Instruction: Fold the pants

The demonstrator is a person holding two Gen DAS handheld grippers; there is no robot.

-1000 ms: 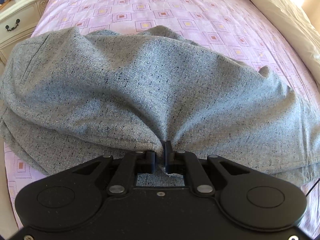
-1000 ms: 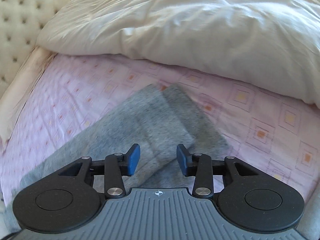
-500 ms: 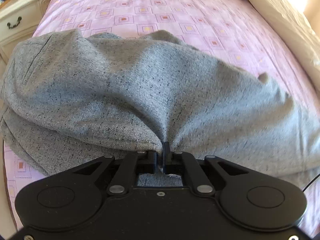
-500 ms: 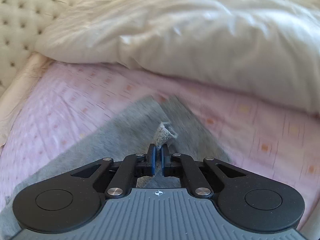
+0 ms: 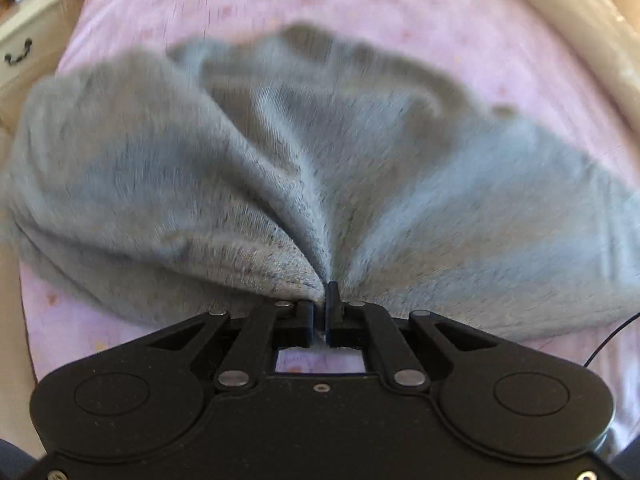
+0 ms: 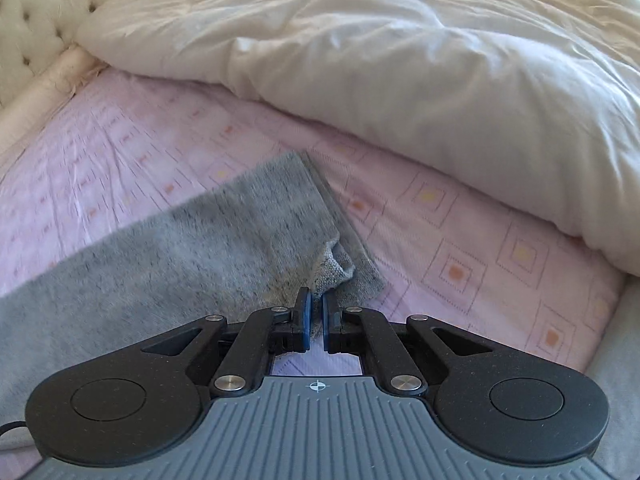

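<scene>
The pants (image 5: 240, 168) lie on the pink patterned bedsheet (image 6: 480, 248), stretching forward from both grippers. The left gripper (image 5: 322, 308) is clamped on a gathered edge of the wide bunched end, and folds fan out from the pinch. The right gripper (image 6: 315, 312) pinches the hem of the narrow leg end, near the white pillow (image 6: 400, 60). The fabric is grey, flecked, soft knit, and limp. The long axis runs between the two grips.

My left wrist view looks low and close over the pink patterned bedsheet (image 5: 420, 20), facing a cream wooden nightstand (image 5: 28, 36). My right wrist view, equally near that sheet (image 6: 460, 240), faces a white rumpled duvet (image 6: 400, 60). Both share the sheet.
</scene>
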